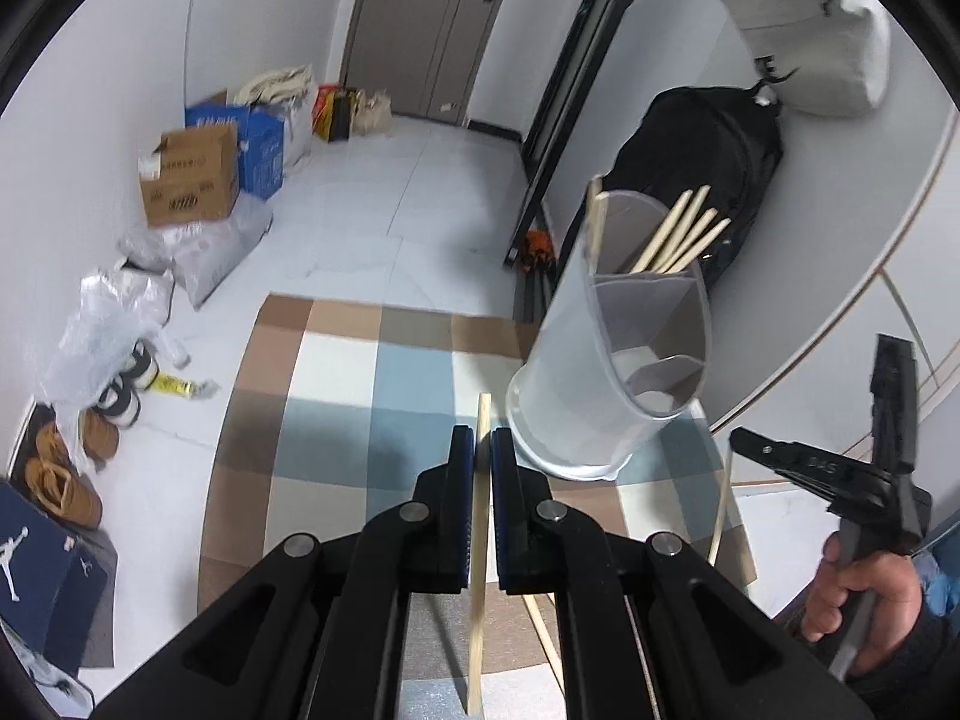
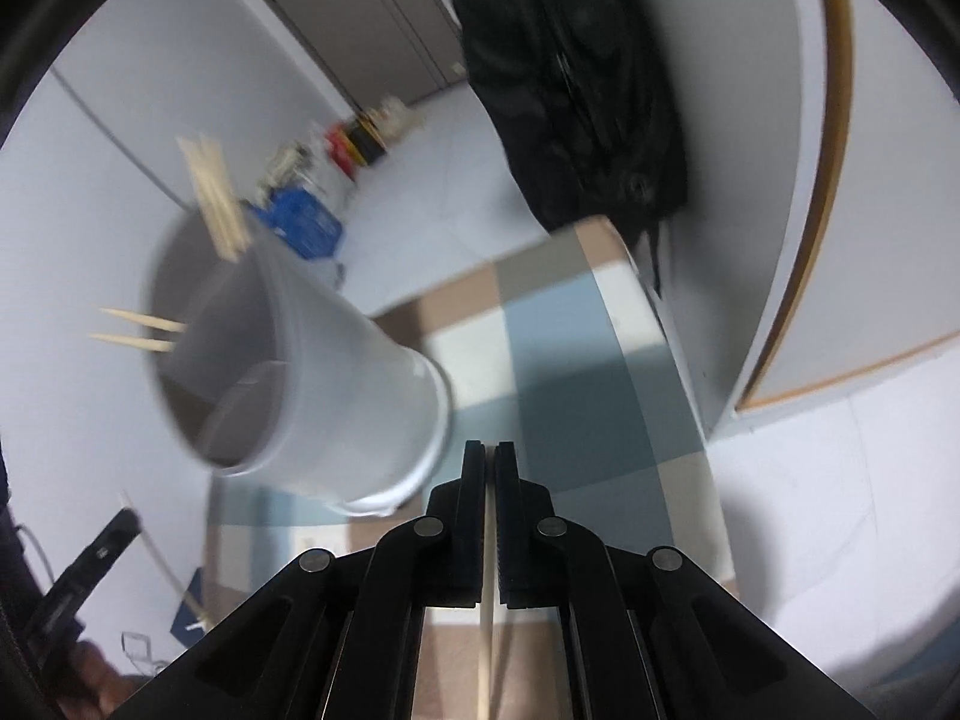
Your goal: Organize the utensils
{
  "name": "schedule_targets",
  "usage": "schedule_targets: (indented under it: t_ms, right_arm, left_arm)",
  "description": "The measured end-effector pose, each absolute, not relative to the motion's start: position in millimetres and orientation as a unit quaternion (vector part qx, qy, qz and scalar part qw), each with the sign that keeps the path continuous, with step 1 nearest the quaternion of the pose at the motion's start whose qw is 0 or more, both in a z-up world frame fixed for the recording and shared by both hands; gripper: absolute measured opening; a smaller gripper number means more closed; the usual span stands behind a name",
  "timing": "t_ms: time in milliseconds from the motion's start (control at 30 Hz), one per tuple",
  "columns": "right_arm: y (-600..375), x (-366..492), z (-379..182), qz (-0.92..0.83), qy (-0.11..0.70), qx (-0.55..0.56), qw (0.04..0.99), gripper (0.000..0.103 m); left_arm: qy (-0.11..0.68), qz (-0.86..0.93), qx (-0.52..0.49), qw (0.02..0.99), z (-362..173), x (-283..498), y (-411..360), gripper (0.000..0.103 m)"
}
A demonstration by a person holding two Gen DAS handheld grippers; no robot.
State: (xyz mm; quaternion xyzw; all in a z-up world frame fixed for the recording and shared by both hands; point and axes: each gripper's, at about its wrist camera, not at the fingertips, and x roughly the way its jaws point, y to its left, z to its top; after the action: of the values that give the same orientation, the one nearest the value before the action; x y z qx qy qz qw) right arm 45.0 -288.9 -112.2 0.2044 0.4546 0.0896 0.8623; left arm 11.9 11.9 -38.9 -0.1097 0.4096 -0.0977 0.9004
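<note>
While the checkered mat of brown, blue and cream squares covers the pale tiled floor, the room around it is cluttered: a grey door at the far end, a black backpack leaning against the white wall beside a dark metal frame, and a grey bag above the backpack. Along the left wall stand a brown cardboard box, a blue box, crumpled plastic bags and shoes.

The white divided utensil holder stands near the mat's far right corner, just beyond both grippers and partly screening the backpack. Several wooden chopsticks in the holder lean out of its rear compartments; the front compartments look empty. Loose chopsticks on the mat lie along the right edge.

The left gripper is closed on a single chopstick, which passes upright between its blue-faced pads, its tip just above them. The right gripper is likewise clamped on a thin chopstick in the right gripper; its view is motion-blurred. The person's right hand grips that tool's handle at the lower right of the left wrist view.
</note>
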Motion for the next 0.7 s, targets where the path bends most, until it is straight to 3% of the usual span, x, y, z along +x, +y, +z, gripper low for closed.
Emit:
schedule_targets:
  t_ms: [433,700]
  right_arm:
    - [-273,-15,-38,0.17,0.311,0.158,0.922,0.0]
    - [-266,-20,-39,0.202,0.317,0.147,0.915,0.0]
  left_arm:
    - [0.366,-0.108,-0.069,0.922,-1,-8,-10,0.002]
    - [0.351,-0.113,-0.052,0.928,17,-13,-21,0.001]
